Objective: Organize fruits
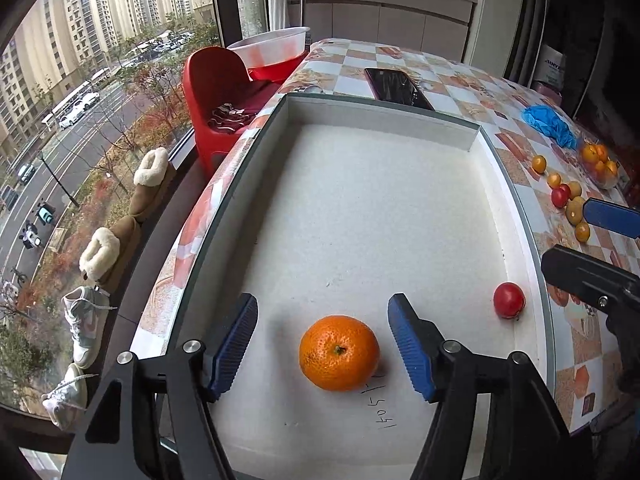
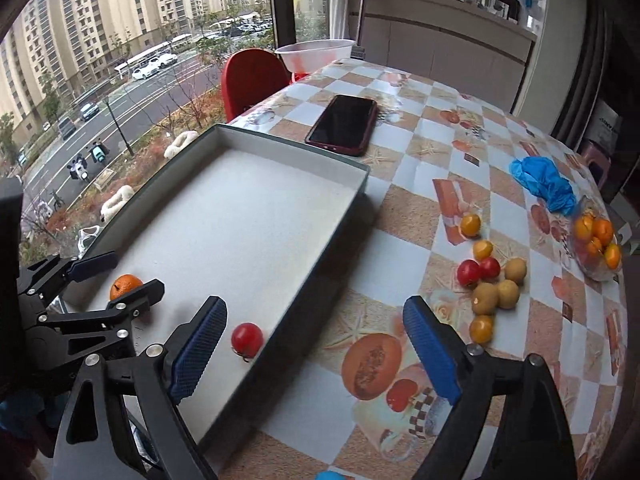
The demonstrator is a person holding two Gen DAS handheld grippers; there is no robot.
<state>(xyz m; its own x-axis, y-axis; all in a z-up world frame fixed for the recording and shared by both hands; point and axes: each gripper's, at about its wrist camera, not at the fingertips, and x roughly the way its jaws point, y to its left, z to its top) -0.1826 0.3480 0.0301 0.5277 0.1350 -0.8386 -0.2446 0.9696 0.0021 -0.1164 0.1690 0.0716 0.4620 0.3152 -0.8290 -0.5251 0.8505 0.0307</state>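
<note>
The white tray (image 2: 280, 216) is the landmark here, and both grippers hang over its near end with their jaws spread and nothing pinched. The left gripper (image 1: 322, 344) straddles an orange (image 1: 339, 353) that sits on the tray floor, clear of both blue pads. The right gripper (image 2: 316, 344) stands wide across the tray's near right wall; a small red tomato (image 2: 247, 338) lies inside the tray just beside its left pad, apart from it.

Both fruits look set down, so the step in hand seems to be letting go and fetching more. To do it well, each gripper should lift straight up before swinging away — a sideways drag would nudge the round fruit and send it rolling across the flat floor. The right gripper should also clear the tray wall before heading out.

The tray holds only those two pieces; most of its floor is bare. Right of the tray, on the chequered tablecloth (image 2: 404, 168), lies a loose cluster of small fruits (image 2: 490, 280) — red, yellow and greenish-brown ones, some touching. Further right from the tray, a clear bag of oranges (image 2: 596, 248) sits near the table edge, with a crumpled blue glove (image 2: 540, 184) behind it. Beyond the tray's far wall rests a dark phone (image 2: 344, 124).
</note>
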